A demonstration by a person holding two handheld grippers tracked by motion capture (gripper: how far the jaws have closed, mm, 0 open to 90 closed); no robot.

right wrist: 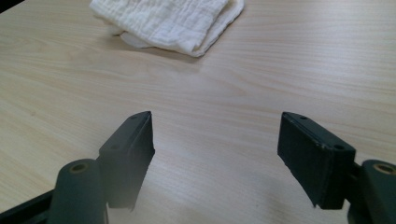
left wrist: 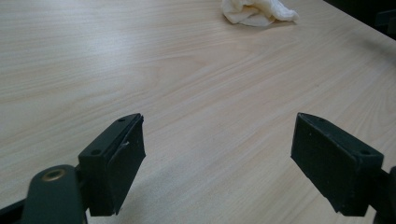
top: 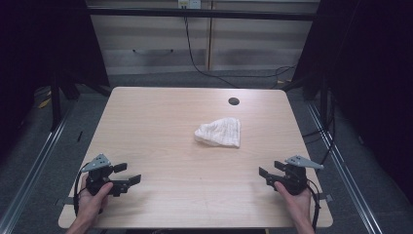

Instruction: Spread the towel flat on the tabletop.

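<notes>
A folded white waffle-weave cloth (top: 219, 132) is seen lying on the light wooden table (top: 160, 126), just on the near side of its round black cable hole (top: 234, 101). The left hand-held gripper (top: 127, 176) and the right hand-held gripper (top: 267, 174) are held near the front corners, well apart from the cloth, each with jaws spread wide and empty. The cloth's ribbed weave (right wrist: 168, 21) is revealed by the right gripper view; its crumpled edge (left wrist: 257, 11) is revealed by the left gripper view.
</notes>
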